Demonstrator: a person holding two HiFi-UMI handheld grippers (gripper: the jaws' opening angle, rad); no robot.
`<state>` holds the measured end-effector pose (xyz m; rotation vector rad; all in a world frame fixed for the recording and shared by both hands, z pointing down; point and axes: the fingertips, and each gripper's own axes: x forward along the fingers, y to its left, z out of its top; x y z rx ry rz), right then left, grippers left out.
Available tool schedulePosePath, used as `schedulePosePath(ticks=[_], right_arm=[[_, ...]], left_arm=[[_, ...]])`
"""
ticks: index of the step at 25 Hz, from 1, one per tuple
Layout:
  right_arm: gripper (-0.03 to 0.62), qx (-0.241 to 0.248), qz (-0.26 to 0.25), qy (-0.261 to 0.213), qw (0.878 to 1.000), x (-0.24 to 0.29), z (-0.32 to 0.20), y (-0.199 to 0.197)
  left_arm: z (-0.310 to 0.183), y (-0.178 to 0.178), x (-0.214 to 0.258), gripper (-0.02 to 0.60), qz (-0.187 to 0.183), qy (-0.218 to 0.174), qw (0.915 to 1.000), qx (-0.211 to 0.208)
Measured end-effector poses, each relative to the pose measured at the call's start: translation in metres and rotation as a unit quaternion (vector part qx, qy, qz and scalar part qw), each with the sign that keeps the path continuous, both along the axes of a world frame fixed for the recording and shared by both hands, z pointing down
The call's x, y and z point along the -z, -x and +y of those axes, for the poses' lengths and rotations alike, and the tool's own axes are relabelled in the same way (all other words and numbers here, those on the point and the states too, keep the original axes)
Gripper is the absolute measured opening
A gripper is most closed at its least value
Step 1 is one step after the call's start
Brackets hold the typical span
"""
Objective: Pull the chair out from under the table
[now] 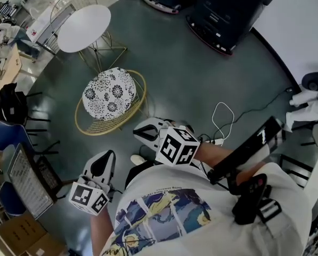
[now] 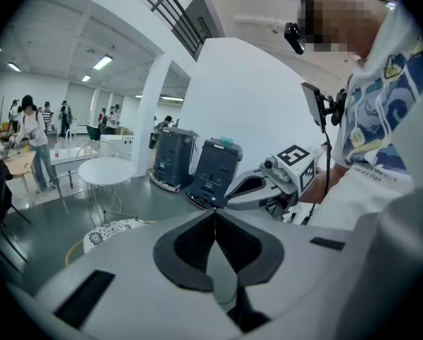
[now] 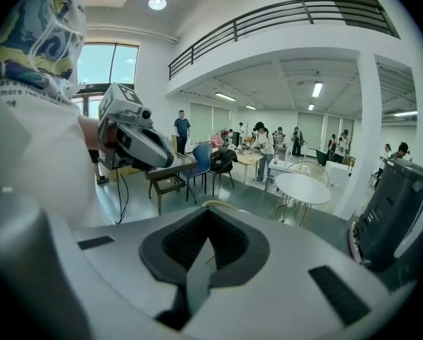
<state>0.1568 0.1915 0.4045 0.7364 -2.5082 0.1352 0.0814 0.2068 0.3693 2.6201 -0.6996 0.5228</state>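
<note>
Left hand-held gripper [image 2: 215, 222] and right hand-held gripper [image 3: 205, 222] are held close to the body. Jaws of both are pressed together, with nothing gripped. Chair [image 1: 109, 95] with patterned cushion is seen on the floor [image 1: 190, 79] just beside the round white worktop [image 1: 84, 26], well apart from both grippers.

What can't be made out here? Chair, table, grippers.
- Left gripper view: chair sits mostly behind the left gripper body; only the cushion edge shows.
- Right gripper view: right gripper body hides all but a sliver of chair rim.
- Head view: second chair is partly covered by the table top.
</note>
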Motion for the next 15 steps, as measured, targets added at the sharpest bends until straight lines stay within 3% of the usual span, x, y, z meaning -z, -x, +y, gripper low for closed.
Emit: schedulePosePath(ticks=[8,15], right_arm=[[0.009,-0.006,0.006,0.019,1.0,-0.022,-0.008,-0.031],[0.01,-0.009,0.03,0.042,0.999,-0.058,-0.037,-0.016]], left_arm=[[-0.009,-0.006,-0.039,0.011,-0.04,0.024,0.9989,0.006],[-0.041,0.021,-0.082,0.011,-0.06,0.052,0.9969,-0.007]])
